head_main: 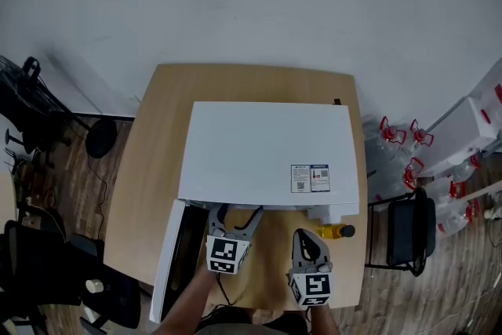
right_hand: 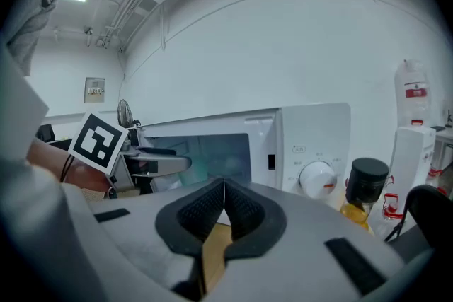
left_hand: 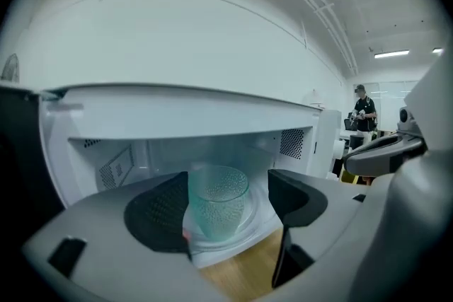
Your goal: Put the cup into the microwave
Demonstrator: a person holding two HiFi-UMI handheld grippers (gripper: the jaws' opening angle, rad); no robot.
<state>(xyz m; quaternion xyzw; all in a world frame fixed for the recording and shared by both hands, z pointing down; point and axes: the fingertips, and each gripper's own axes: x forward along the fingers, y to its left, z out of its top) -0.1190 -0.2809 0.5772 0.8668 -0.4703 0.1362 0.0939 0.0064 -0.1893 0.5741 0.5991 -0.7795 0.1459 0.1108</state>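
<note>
The clear, dimpled cup (left_hand: pixel 219 203) stands upright on the glass plate inside the white microwave (head_main: pixel 267 153), whose door (head_main: pixel 176 255) hangs open to the left. My left gripper (left_hand: pixel 228 210) is open at the mouth of the cavity. In its own view the cup shows between its two pads, close to the left one, with a wide gap to the right one. From the head view the left gripper (head_main: pixel 235 209) reaches under the microwave's front edge and the cup is hidden. My right gripper (right_hand: pixel 224 212) is shut with nothing in it, in front of the control panel (right_hand: pixel 318 179).
A yellow bottle with a black cap (head_main: pixel 333 231) stands at the microwave's front right corner, just beyond the right gripper (head_main: pixel 307 235). The wooden table (head_main: pixel 157 169) has bare strips along its left side. Chairs and a rack of jugs (head_main: pixel 471 129) surround the table.
</note>
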